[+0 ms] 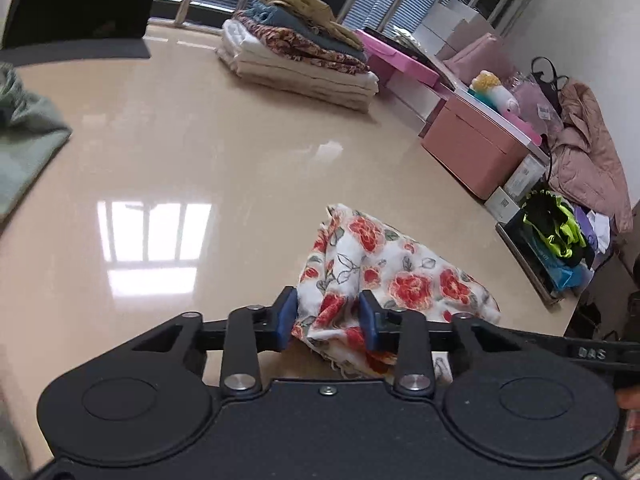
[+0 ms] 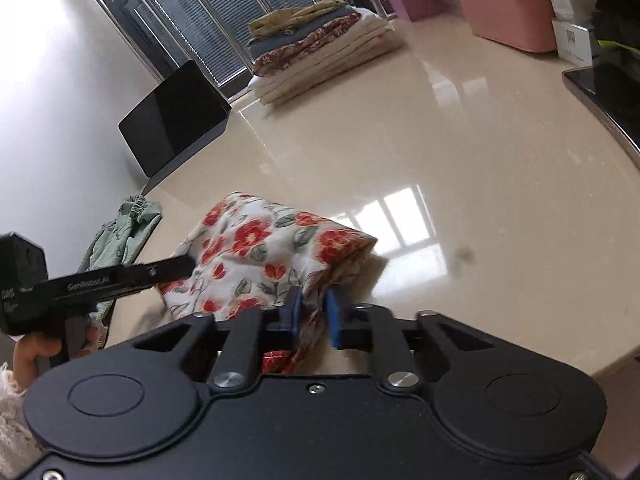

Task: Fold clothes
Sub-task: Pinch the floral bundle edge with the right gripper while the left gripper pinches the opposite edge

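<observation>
A white cloth with red flowers (image 1: 400, 264) lies folded into a thick bundle on the glossy beige table (image 1: 180, 140). My left gripper (image 1: 328, 316) is shut on the bundle's near left part, with bunched fabric filling the gap between its blue pads. In the right wrist view the floral cloth (image 2: 256, 240) shows a folded right edge, and my right gripper (image 2: 314, 314) is shut on that edge near the corner. The left gripper's finger (image 2: 176, 266) reaches in from the left onto the cloth, with a hand below it.
A stack of folded clothes (image 1: 304, 52) sits at the table's far side. A crumpled green garment (image 2: 120, 236) lies to the left, a black panel (image 2: 172, 120) behind it. Pink boxes (image 1: 472, 148), a pink jacket (image 1: 588, 148) and a tray with neon clothing (image 1: 552, 236) crowd the right.
</observation>
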`<control>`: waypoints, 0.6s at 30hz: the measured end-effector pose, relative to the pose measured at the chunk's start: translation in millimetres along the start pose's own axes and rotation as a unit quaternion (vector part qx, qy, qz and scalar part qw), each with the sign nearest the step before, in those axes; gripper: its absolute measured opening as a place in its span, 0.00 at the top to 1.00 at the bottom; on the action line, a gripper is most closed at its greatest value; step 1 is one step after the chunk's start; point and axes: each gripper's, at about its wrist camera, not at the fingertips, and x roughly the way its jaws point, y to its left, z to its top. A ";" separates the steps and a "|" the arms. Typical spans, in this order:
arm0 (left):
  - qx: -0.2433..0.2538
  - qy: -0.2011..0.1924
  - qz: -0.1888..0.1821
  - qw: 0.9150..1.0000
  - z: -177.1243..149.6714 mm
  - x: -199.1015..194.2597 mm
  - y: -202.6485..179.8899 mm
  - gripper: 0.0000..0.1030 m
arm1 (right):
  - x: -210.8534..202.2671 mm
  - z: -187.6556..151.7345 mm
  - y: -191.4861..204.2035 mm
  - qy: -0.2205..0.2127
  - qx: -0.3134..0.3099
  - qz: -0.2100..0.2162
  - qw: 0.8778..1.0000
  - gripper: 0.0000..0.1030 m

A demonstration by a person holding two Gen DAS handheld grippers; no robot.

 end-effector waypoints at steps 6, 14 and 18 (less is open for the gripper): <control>-0.034 -0.005 0.031 0.999 -27.1 -21.8 -21.6 0.69 | 6.5 18.7 -13.6 0.021 -0.023 0.014 0.999 0.92; -0.075 -0.008 0.038 0.996 -56.7 -43.0 -42.5 0.70 | 19.7 31.7 -8.7 0.035 -0.077 0.036 0.996 0.91; -0.078 -0.022 0.036 0.996 -54.6 -51.6 -37.7 0.64 | 13.2 32.5 -15.3 0.019 -0.047 0.032 0.998 0.80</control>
